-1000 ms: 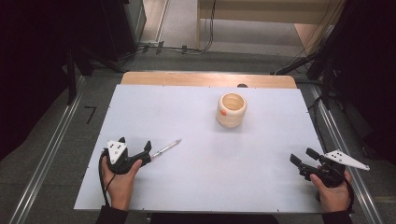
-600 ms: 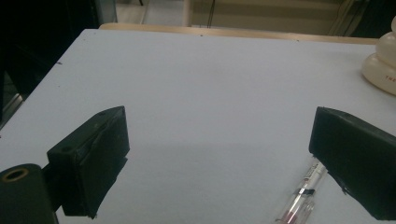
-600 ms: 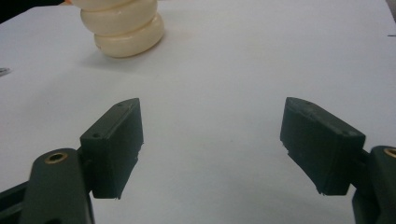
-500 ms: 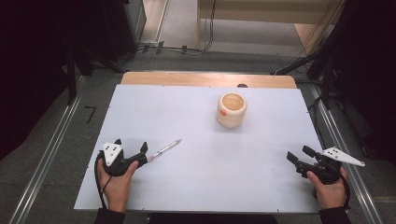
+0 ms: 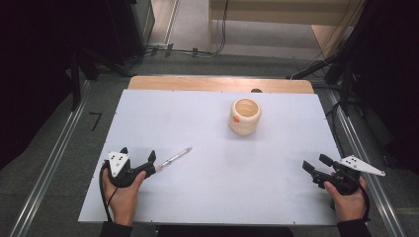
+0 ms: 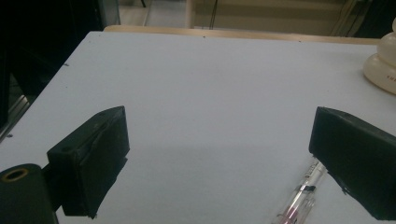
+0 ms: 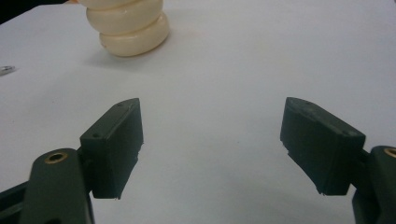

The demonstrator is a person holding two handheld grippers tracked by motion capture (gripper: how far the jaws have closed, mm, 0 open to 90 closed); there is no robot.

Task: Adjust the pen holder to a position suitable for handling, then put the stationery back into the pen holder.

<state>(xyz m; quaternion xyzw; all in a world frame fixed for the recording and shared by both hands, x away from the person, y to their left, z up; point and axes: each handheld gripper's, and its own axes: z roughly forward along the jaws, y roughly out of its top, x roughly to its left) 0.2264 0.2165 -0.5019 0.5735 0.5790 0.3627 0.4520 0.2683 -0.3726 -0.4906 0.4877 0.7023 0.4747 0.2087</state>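
1. Broadly, the table carries a white sheet that leaves a strip of bare wood along its far edge; most of the sheet is bare, which gives both hands free room to work.

2. Next, the cream ribbed cup stands upright toward the far right of the middle, well apart from both grippers, mouth up. Judging by that, it may be meant to receive the pen. An orange mark shows on its side, too small to read. In the left gripper view it is cut off by the right edge.

3. Then the left gripper sits low at the near left corner, its fingers spread wide and holding nothing. It looks lined up to close on the pen.

4. Likewise the right gripper waits at the near right, its fingers wide apart and empty, over bare sheet.

5. Last, the clear pen lies flat on the sheet, slanting away to the right, its near end just beside the left gripper's right finger. In the left gripper view that finger covers part of the barrel, so whether they touch I cannot tell.
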